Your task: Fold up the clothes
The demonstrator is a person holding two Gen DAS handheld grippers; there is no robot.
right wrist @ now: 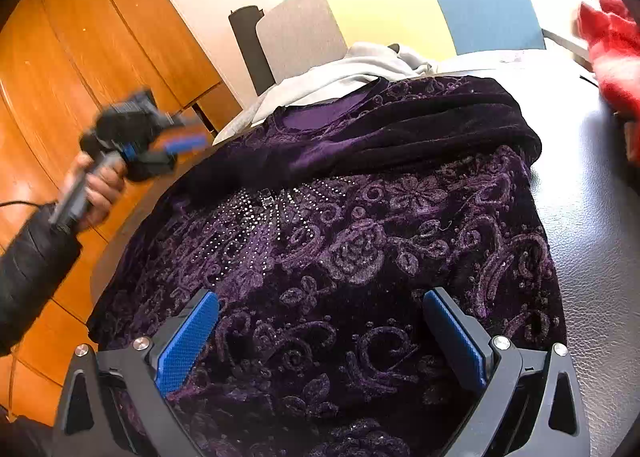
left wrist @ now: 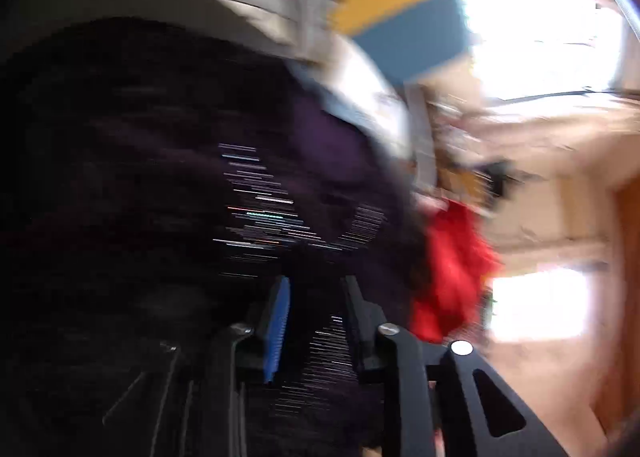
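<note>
1. The dark purple velvet garment [right wrist: 360, 225], raised with lilac floral embroidery and a fan of small silver studs, lies spread on the glossy grey surface [right wrist: 600, 217]; one sleeve is folded across its chest below the neckline.
2. Left of the garment, past the surface edge, a hand [right wrist: 96, 189] in a black padded sleeve holds the left gripper [right wrist: 176, 145] in the air. It is smeared by motion there; its own view shows the blue-padded fingers [left wrist: 278, 329] a narrow gap apart, with only blurred purple cloth and streaked studs behind them and nothing pinched.
3. At the near hem of the garment the right gripper [right wrist: 320, 333] stands spread wide, its blue pads over the embroidery on either side, clamping nothing.
4. Behind the garment a pale grey garment [right wrist: 352, 69] lies crumpled, partly covered by the purple collar.
5. Right of the garment a red fuzzy cloth [right wrist: 612, 53] is cut off by the frame edge.
</note>
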